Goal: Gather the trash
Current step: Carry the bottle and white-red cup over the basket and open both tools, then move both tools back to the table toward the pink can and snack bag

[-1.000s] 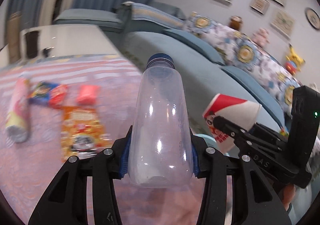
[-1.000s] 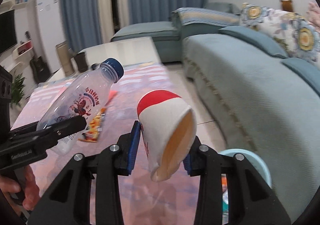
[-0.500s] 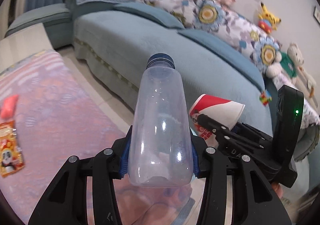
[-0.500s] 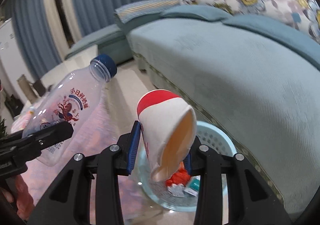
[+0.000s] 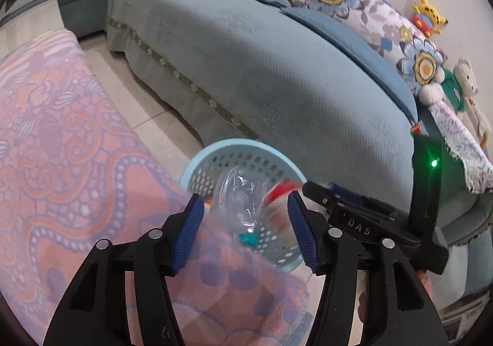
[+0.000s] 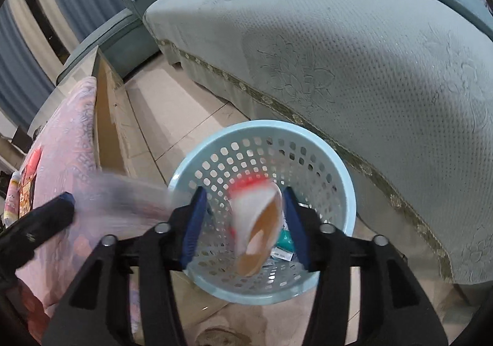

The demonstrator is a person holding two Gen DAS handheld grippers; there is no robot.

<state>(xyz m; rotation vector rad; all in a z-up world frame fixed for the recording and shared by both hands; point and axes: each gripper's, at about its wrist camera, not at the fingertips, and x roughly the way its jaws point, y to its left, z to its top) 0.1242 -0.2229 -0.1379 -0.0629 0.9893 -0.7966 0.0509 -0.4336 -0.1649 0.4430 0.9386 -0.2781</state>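
A light blue perforated basket (image 5: pixel 197 161) (image 6: pixel 348 179) stands on the floor beside the sofa. My left gripper (image 5: pixel 246 223) is open above it, and the clear plastic bottle (image 5: pixel 242 195) is blurred, falling free between the pads into the basket. It shows as a pale streak (image 6: pixel 129 201) in the right wrist view. My right gripper (image 6: pixel 243 223) is open over the basket, and the red and white paper cup (image 6: pixel 258 223) is blurred, dropping between its fingers. The cup shows as a red blur (image 5: pixel 279 192) in the left wrist view. Other scraps lie in the basket bottom.
A teal sofa (image 5: pixel 277 69) (image 6: pixel 354 53) runs close behind the basket. The table with a pink patterned cloth (image 5: pixel 61 146) (image 6: pixel 64 136) is to the left, with snack wrappers (image 6: pixel 26 189) on it. Tiled floor (image 6: pixel 172 118) lies between table and sofa.
Both grippers swung from over the table to above the basket and tilted down. Both opened: the bottle and the cup have left the pads and are falling.
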